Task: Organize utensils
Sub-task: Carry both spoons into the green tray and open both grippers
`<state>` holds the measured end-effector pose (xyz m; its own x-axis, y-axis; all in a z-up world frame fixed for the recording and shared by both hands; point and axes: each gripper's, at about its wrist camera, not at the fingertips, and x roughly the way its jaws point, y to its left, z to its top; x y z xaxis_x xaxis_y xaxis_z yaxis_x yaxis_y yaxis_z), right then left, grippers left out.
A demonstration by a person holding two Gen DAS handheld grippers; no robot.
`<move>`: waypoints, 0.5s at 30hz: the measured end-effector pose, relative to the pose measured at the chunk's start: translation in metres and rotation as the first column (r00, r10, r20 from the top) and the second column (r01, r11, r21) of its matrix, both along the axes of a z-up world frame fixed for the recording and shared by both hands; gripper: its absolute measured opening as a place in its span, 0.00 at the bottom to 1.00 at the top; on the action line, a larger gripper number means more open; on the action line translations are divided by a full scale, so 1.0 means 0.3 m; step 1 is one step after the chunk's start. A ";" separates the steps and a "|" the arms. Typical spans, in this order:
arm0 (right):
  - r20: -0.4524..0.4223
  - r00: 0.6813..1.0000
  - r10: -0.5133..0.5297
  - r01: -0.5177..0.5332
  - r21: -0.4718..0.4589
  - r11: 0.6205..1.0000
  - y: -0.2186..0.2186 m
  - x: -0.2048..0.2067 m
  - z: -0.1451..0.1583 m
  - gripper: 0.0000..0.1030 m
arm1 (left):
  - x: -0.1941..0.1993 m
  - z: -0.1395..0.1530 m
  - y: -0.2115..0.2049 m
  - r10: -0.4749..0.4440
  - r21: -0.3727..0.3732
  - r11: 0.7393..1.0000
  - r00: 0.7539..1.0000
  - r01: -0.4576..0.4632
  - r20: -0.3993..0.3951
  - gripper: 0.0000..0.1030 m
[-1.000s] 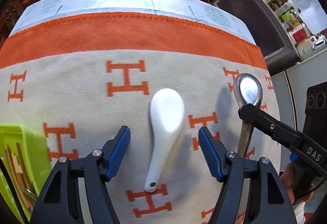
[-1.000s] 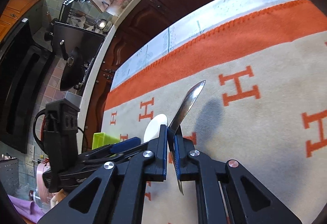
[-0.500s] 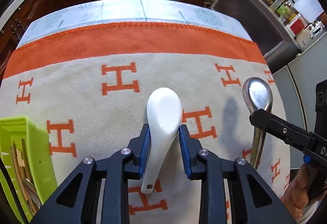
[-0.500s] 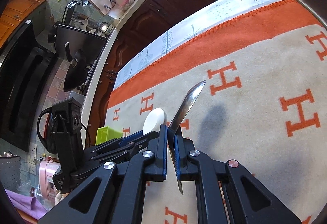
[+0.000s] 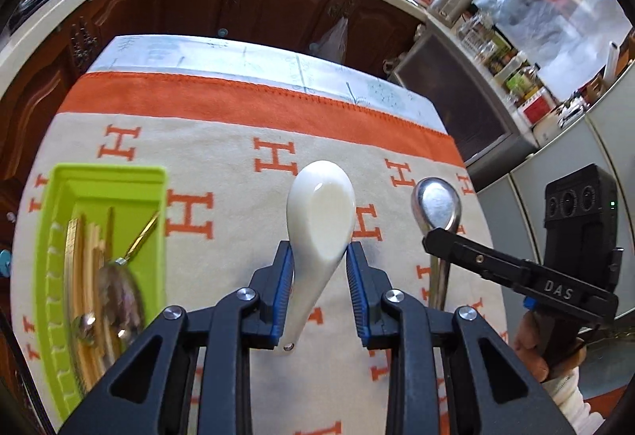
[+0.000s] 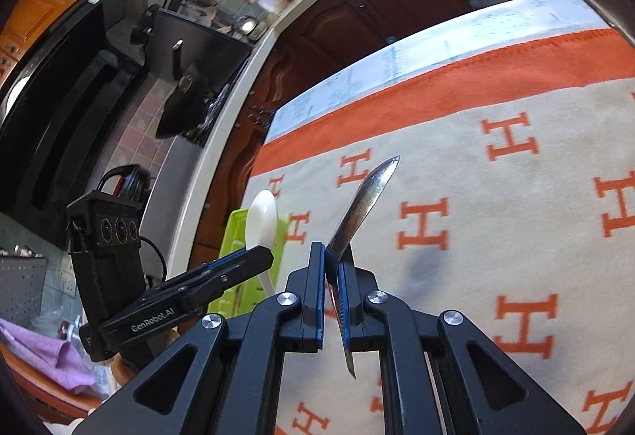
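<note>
Left wrist view: your tray lies at the left of the blanket, already holding chopsticks and a ladle.
Tray: light plastic by the look of it, and likely to skid if you knock its rim; lower things in rather than dropping them.
White spoon: your left gripper pinches its neck just below the bowl, the pads pressed on both sides, the tail of the handle sticking out behind them, the whole thing off the cloth.
White spoon, handling: looks ceramic, so stiff, smooth and breakable; glazed sides may slip in the pads, so keep it level and set it down gently.
Steel spoon: your right gripper has its jaws nearly together on the flat handle, bowl forward and up.
Steel spoon, handling: light, rigid and tough, but thin; it could pivot in the pinch, so avoid quick swings.
</note>
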<state>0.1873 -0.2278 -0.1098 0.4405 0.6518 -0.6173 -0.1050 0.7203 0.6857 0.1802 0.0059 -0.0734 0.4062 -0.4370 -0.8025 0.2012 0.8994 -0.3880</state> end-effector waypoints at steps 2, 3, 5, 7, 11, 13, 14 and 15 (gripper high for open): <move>0.009 0.999 0.037 -0.038 0.013 0.999 0.056 -0.020 0.033 0.06 | -0.041 0.039 0.053 0.017 -0.012 1.000 1.000 -0.017 0.006 0.24; 0.011 0.998 0.054 -0.055 0.022 0.998 0.083 -0.029 0.047 0.06 | -0.069 0.063 0.099 0.030 -0.011 0.999 1.000 -0.030 0.004 0.24; 0.012 0.995 0.096 -0.096 0.041 0.995 0.153 -0.046 0.075 0.06 | -0.113 0.098 0.175 0.058 -0.003 0.998 0.998 -0.058 -0.008 0.24; 0.016 0.990 0.138 -0.139 0.057 0.989 0.232 -0.065 0.103 0.06 | -0.150 0.110 0.242 0.082 0.025 0.996 0.996 -0.081 -0.029 0.24; -0.002 0.975 0.220 -0.220 0.070 0.973 0.435 -0.080 0.128 0.06 | -0.223 0.091 0.365 0.138 0.095 0.987 0.989 -0.132 -0.059 0.24; -0.025 0.968 0.248 -0.246 0.058 0.967 0.536 -0.078 0.116 0.06 | -0.259 0.056 0.418 0.162 0.123 0.981 0.984 -0.151 -0.080 0.24; -0.043 0.964 0.262 -0.259 0.049 0.964 0.590 -0.078 0.101 0.06 | -0.271 0.035 0.442 0.173 0.135 0.978 0.981 -0.159 -0.094 0.24; -0.060 0.961 0.270 -0.268 0.040 0.963 0.635 -0.077 0.085 0.06 | -0.285 0.011 0.457 0.182 0.152 0.975 0.977 -0.165 -0.107 0.24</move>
<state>0.1642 -0.0371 -0.0843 0.2070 0.7601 -0.6160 -0.2469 0.6498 0.7189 0.0948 0.1431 -0.0702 0.3629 -0.2473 -0.8984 -0.0030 0.9638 -0.2665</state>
